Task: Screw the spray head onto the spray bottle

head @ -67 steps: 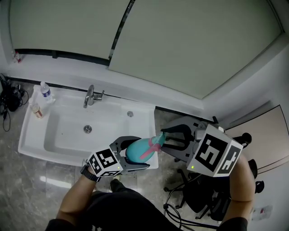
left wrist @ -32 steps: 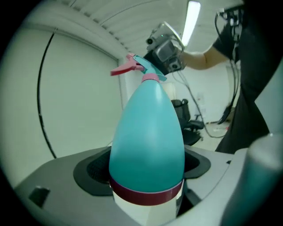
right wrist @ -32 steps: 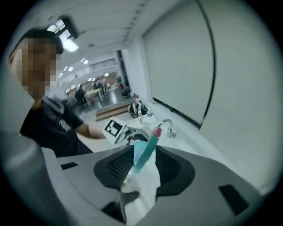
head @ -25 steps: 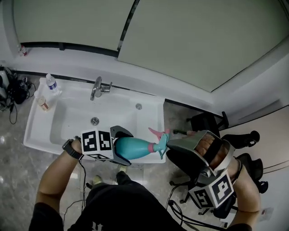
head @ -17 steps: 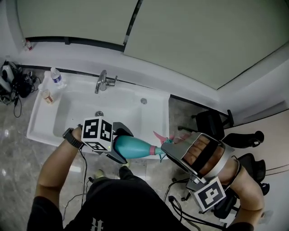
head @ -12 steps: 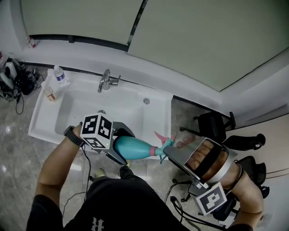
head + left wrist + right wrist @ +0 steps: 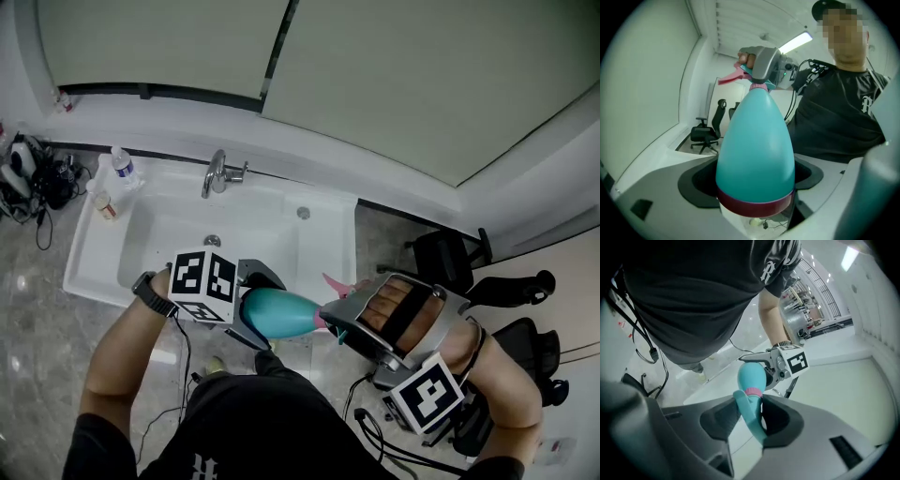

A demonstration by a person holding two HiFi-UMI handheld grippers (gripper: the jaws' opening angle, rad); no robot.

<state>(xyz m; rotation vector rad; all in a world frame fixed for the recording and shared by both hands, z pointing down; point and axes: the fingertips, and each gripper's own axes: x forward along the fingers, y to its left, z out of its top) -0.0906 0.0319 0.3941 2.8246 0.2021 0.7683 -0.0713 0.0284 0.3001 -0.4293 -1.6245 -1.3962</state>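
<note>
half a second back, more of the spray head (image 7: 335,282) poked out in the head view. now the right gripper (image 7: 330,322) has come lower and covers most of it, so only the pink trigger tip shows. the teal spray bottle (image 7: 281,314) lies much the same way as before, on its side in the air in front of the white sink (image 7: 94,274), with its neck toward the right gripper

the right gripper's jaws have just been closing. they stand partly apart with the spray head between them. in the right gripper view the dark pads seem to press on its two sides, though it is hard to be sure. the spray head sits on the bottle's neck

the left gripper (image 7: 264,312) has its jaws wide around the fat bottom end of the spray bottle and holds it tight
</note>
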